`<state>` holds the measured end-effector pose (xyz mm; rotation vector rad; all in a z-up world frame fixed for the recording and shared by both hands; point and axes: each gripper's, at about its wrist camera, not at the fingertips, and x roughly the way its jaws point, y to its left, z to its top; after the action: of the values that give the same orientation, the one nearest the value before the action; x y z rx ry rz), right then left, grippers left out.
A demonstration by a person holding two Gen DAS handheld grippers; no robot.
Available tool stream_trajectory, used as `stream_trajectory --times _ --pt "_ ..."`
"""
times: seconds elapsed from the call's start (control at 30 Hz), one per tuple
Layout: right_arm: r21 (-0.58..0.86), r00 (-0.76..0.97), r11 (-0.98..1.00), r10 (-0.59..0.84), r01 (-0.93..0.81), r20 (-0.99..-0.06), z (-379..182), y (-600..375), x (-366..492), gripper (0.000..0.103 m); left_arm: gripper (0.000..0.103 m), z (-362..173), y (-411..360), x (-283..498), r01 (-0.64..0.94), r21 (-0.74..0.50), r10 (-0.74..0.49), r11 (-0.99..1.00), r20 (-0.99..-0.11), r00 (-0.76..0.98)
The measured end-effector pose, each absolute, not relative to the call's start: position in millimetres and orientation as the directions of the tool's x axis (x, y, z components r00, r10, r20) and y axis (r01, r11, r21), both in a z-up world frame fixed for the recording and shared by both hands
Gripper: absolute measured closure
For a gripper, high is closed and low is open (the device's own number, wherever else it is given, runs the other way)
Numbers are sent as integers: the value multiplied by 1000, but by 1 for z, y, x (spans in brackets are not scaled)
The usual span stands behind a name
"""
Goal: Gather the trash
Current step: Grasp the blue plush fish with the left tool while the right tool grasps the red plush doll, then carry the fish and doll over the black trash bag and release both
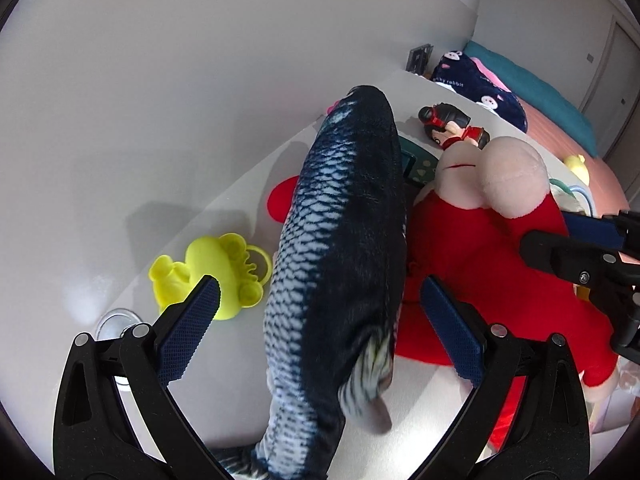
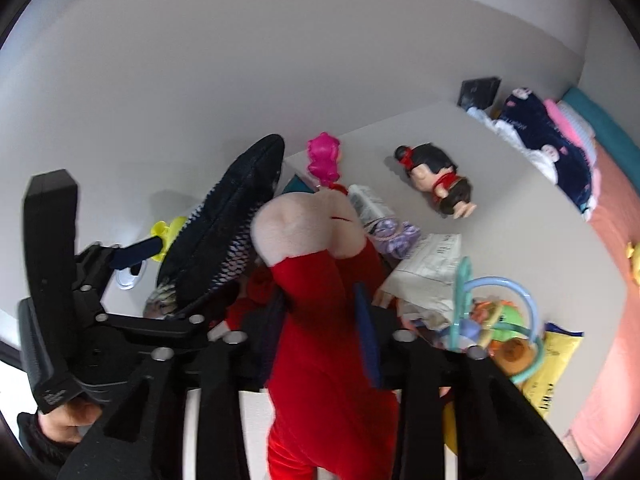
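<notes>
A dark blue plush fish [image 1: 340, 248] stands up between my left gripper's [image 1: 320, 300] spread blue pads [image 1: 192, 316], which do not touch it. It also shows in the right wrist view [image 2: 228, 220]. My right gripper [image 2: 324, 320] is shut on a red plush pig [image 2: 320, 320] with a pink snout, also seen beside the fish in the left wrist view [image 1: 480, 240]. Crumpled newspaper [image 2: 428, 268] and a purple wrapper [image 2: 394, 234] lie on the white table [image 2: 500, 200] behind the pig.
A yellow plastic toy [image 1: 216, 272], a pink figure [image 2: 324, 156], a black-haired doll [image 2: 436, 180] and a colourful ring toy [image 2: 496, 316] lie on the table. A yellow packet [image 2: 556, 368] sits at the right edge. A wall stands behind; a pink bed [image 2: 616, 280] lies right.
</notes>
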<state>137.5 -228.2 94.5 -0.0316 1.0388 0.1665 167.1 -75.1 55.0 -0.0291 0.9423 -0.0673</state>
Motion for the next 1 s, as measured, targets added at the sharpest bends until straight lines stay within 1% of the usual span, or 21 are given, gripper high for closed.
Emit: stream_trajectory --times 0.07,0.1,0.17,0.2,0.27,0.37,0.57,0.67,0.83,1.0 --pt "54 501 987 125 -154 -856 96 -228 138 76 24 53 -75 169 42 -57 -71 998 -811 581" --pt "60 503 986 130 -154 -855 96 -229 137 78 29 52 -74 170 41 -63 -75 997 -813 577" --pt "73 507 986 140 -151 -851 97 -230 135 79 51 49 -72 171 44 -90 -99 995 -816 570" --pt "80 511 986 146 -149 -847 98 -232 134 80 55 48 -70 170 46 -105 -112 993 -814 570" --pt "98 513 984 161 -147 -843 100 -234 132 81 68 51 -70 167 51 -116 -124 992 -800 587" --pt "109 526 983 172 -148 -833 106 -235 126 81 71 62 -71 159 68 -104 -124 992 -771 625" --pt "132 562 977 204 -166 -802 132 -232 112 82 71 109 -61 133 71 -83 -109 994 -714 692" --pt "135 595 976 211 -171 -775 153 -231 102 82 71 131 -56 116 67 -66 -94 996 -685 722" --pt "132 658 976 213 -170 -723 192 -231 82 82 71 165 -49 88 66 -74 -98 995 -638 763" --pt "124 723 980 197 -153 -663 235 -243 58 82 71 191 -53 65 82 -58 -101 995 -601 793"
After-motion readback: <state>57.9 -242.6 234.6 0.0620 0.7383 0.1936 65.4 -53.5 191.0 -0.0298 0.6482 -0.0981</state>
